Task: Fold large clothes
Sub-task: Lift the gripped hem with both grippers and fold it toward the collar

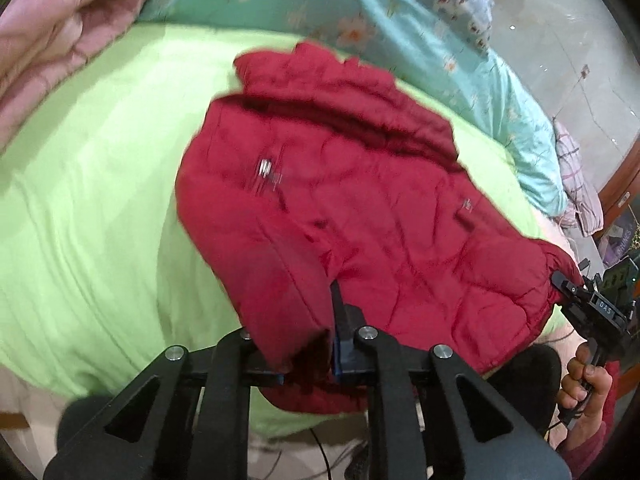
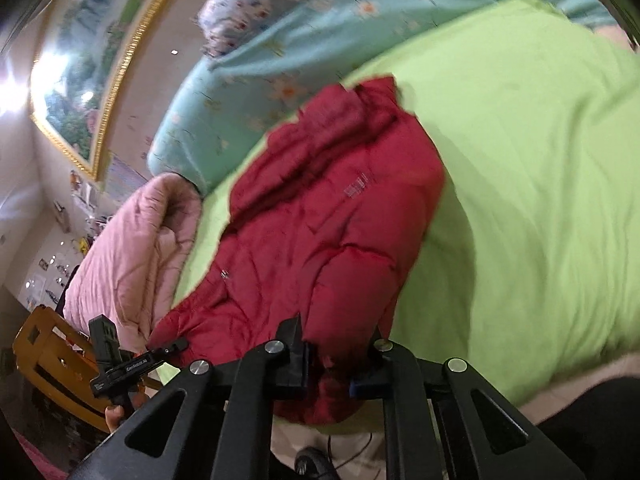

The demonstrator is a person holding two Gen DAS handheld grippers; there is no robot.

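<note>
A red quilted jacket (image 1: 360, 200) lies on a green bed sheet (image 1: 100, 200), its near hem raised off the bed. In the left wrist view my left gripper (image 1: 308, 340) is shut on one near corner of the hem; cloth covers its left finger. At the right edge my right gripper (image 1: 560, 280) pinches the other near corner, with a hand (image 1: 588, 380) on its handle. In the right wrist view the jacket (image 2: 320, 220) runs away from my right gripper (image 2: 334, 344), which is shut on bunched red cloth. My left gripper (image 2: 178, 346) bites the hem at lower left.
A pink quilt (image 1: 52, 40) is heaped at one side of the bed and a teal floral duvet (image 1: 420, 40) at the far side. The green sheet (image 2: 540, 200) is bare beside the jacket. A wooden chair (image 2: 44, 352) stands off the bed; cables (image 1: 320, 452) lie on the floor.
</note>
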